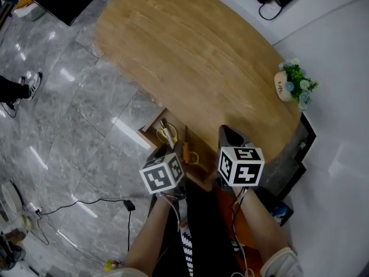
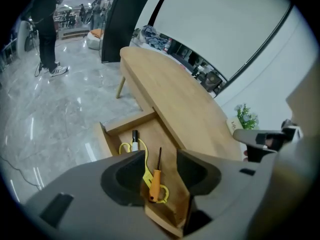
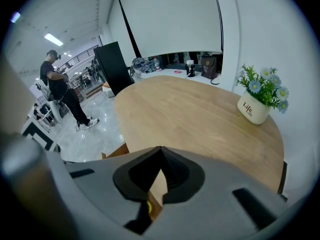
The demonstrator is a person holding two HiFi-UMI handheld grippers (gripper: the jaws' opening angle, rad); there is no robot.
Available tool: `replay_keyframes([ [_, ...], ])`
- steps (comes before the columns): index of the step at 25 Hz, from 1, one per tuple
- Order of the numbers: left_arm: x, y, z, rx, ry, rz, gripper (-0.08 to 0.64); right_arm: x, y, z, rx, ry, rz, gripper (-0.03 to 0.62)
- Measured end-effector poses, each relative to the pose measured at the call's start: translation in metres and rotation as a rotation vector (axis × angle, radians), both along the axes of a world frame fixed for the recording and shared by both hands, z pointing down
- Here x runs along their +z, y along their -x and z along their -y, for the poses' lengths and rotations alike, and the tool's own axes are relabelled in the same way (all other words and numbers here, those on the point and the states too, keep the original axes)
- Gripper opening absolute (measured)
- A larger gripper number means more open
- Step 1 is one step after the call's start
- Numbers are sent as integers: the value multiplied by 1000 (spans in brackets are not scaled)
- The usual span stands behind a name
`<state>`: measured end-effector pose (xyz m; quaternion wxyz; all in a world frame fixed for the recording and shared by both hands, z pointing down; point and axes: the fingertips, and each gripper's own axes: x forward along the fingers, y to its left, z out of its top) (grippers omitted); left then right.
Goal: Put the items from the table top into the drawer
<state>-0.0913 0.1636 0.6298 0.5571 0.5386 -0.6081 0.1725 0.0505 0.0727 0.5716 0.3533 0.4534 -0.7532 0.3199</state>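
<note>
The wooden drawer (image 1: 149, 130) stands pulled out under the table's near edge. In it lie yellow-handled scissors (image 1: 167, 134) (image 2: 131, 145) and an orange-handled screwdriver (image 1: 186, 150) (image 2: 155, 183), whose handle rests on a yellow loop. My left gripper (image 1: 173, 156) (image 2: 160, 157) hangs just above the drawer (image 2: 125, 124), open; the screwdriver shows through the gap, lying loose below the pads. My right gripper (image 1: 226, 130) (image 3: 160, 149) hovers over the table's near edge beside the drawer, its tips touching and nothing between them.
The oval wooden table top (image 1: 202, 56) (image 3: 200, 119) carries a white pot of flowers (image 1: 287, 85) (image 3: 256, 106) at its right end. A black box (image 1: 301, 148) sits right of the table. A cable (image 1: 104, 201) runs over the grey tile floor. A person (image 3: 62, 89) stands far off.
</note>
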Motion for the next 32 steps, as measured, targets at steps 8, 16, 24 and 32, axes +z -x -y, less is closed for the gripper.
replay_keyframes([
  [8,2,14,-5,43,20,29,176,4,1,-1,11,8,5,-7],
  [16,-26,30,6,68,-20,51,175,-11,-10,5,34,9,-3,-8],
  [24,-145,36,42,162,-117,61,145,-107,-45,11,129,-11,31,-7],
  [32,-309,22,84,279,-323,120,44,-259,-73,34,200,-171,76,-7],
])
